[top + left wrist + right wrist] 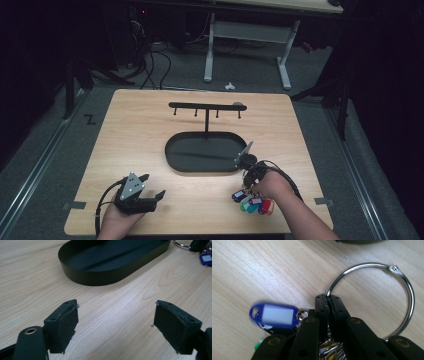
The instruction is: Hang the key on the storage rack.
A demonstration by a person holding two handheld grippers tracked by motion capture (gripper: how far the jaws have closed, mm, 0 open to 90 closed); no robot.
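Note:
A large metal key ring carries several coloured key tags, among them a blue one. My right gripper is shut on the ring's wire, just above the wooden table near the right front. In the high view the right gripper sits beside the black oval tray of a key stand whose hook bar rises behind it. My left gripper rests at the front left, jaws wide apart with nothing between them.
The tray's dark wall lies ahead of the left gripper. A white-legged desk stands beyond the table on grey floor, with cables nearby. Bare wood lies between the two grippers.

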